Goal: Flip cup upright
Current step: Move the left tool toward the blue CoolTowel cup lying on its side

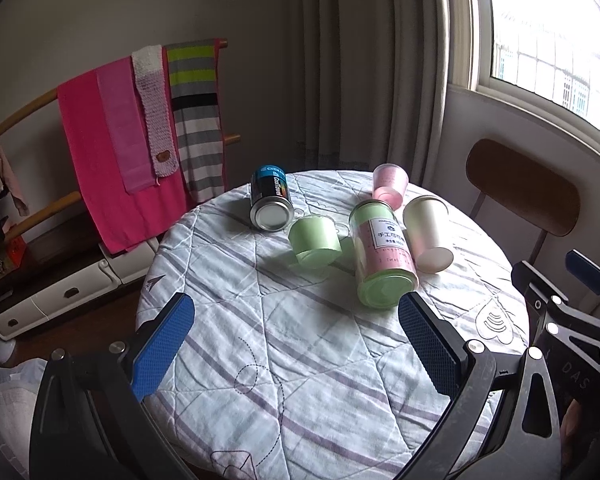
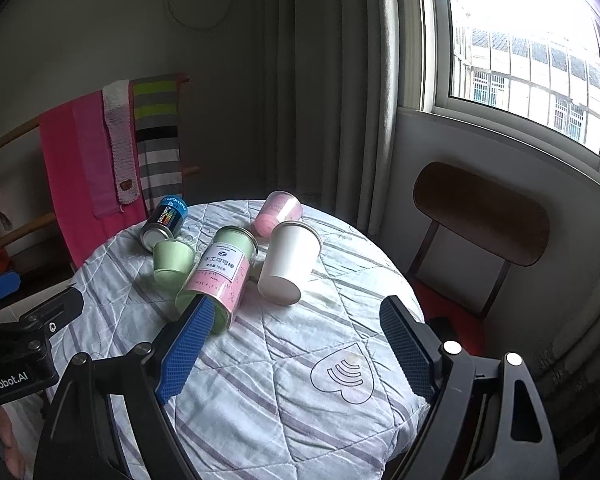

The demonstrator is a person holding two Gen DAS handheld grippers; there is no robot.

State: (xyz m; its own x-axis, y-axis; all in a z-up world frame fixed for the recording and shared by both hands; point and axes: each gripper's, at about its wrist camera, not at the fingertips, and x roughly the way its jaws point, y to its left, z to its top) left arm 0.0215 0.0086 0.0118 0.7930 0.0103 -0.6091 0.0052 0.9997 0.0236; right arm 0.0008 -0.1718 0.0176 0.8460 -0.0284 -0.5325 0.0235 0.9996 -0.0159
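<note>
Three cups lie on their sides on the round table: a white paper cup point(image 1: 427, 236) point(image 2: 288, 262), a small green cup point(image 1: 314, 240) point(image 2: 172, 260) and a pink cup point(image 1: 389, 185) point(image 2: 278, 213) at the far edge. My left gripper point(image 1: 296, 340) is open and empty above the table's near half. My right gripper point(image 2: 296, 344) is open and empty, short of the white cup; its body also shows at the right edge of the left wrist view.
A green and pink tin point(image 1: 382, 256) point(image 2: 220, 276) lies between the green and white cups. A blue and black can point(image 1: 270, 198) point(image 2: 165, 220) lies at the far left. The table point(image 1: 300, 380) wears a striped quilted cloth. A chair point(image 2: 480, 216) stands right, a towel rack point(image 1: 140, 128) left.
</note>
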